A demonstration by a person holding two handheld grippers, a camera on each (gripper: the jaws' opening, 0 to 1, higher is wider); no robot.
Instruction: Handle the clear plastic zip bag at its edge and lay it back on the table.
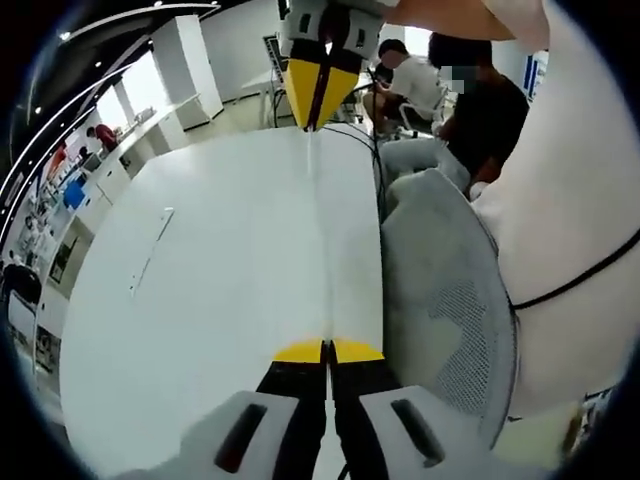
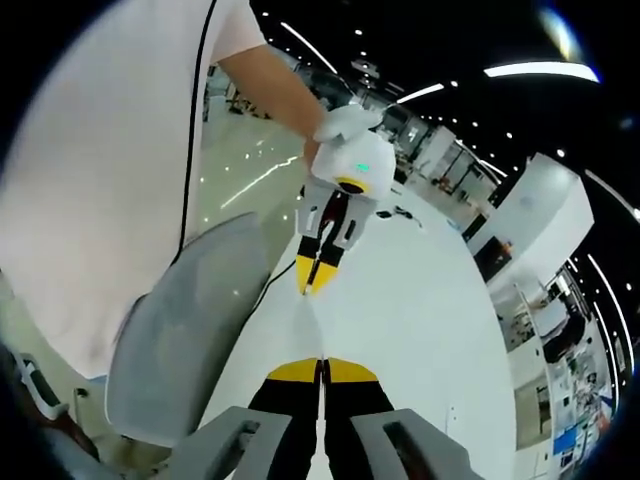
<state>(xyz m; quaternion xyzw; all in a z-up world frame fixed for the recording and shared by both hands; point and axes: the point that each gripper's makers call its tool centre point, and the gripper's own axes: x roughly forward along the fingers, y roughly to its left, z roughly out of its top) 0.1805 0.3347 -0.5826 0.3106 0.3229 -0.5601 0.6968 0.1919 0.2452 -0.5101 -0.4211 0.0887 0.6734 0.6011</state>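
Holding the bag (image 1: pixel 312 240) stretched edge-on above the table (image 1: pixel 200 300), between both grippers. Left gripper (image 1: pixel 327 352) closed on the near edge, right gripper (image 1: pixel 318 100) pinching the far edge. Bag showing as a thin pale line, probably taut, barely readable. Next: lowering both ends together toward the table, then releasing.

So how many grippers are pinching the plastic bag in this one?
2. The left gripper clamps one edge of the bag, seen near in its own view; the right gripper clamps the opposite edge. The bag is stretched between them over the table.
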